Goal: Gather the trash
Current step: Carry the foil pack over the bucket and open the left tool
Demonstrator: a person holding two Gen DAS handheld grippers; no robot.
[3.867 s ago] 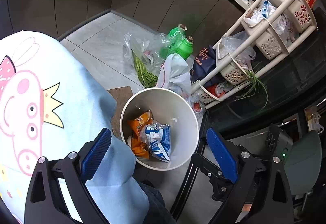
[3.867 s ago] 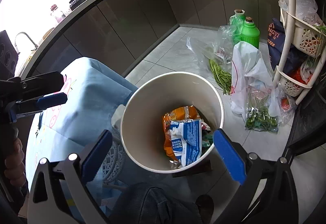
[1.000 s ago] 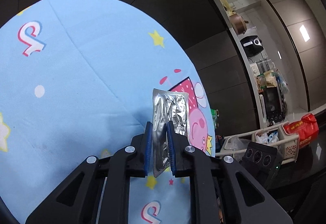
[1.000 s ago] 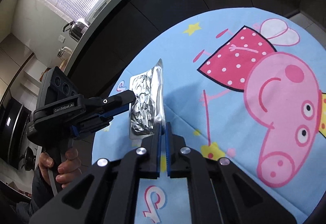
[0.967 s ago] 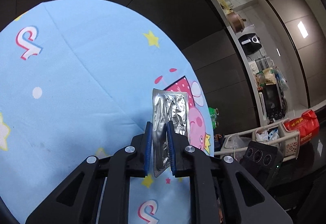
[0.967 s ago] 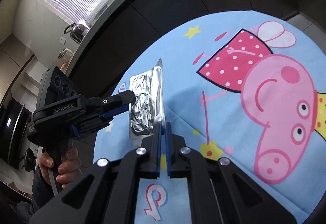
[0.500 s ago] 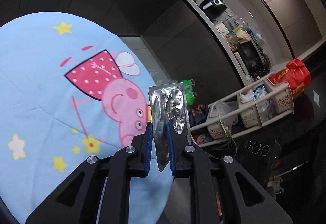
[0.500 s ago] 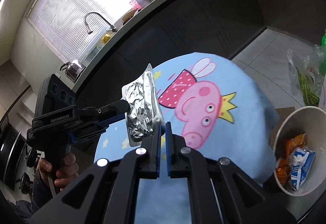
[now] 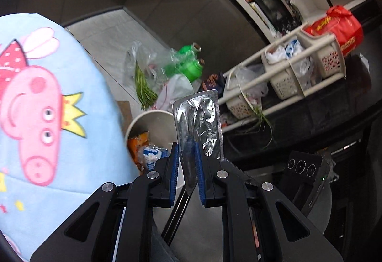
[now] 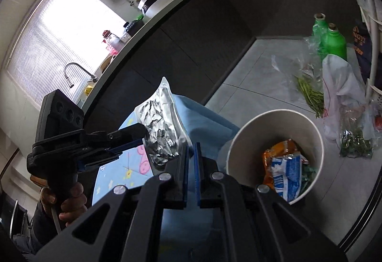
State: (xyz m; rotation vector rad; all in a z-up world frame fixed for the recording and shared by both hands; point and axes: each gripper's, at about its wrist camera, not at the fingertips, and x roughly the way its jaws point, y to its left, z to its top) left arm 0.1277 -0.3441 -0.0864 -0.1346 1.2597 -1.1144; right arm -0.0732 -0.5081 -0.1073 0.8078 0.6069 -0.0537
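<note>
The foil packet (image 9: pixel 198 123) is up in the air, pinched by its lower end between the blue pads of the left gripper (image 9: pixel 188 171), just this side of the white bin (image 10: pixel 274 140) on the floor. The right gripper (image 10: pixel 191 166) sits beside it with its jaws nearly pressed together on nothing. Orange and blue wrappers (image 10: pixel 284 171) lie in the bin, the blue cloth (image 9: pixel 47 118) touches its rim, and green bottles (image 10: pixel 334 40) stand beyond.
</note>
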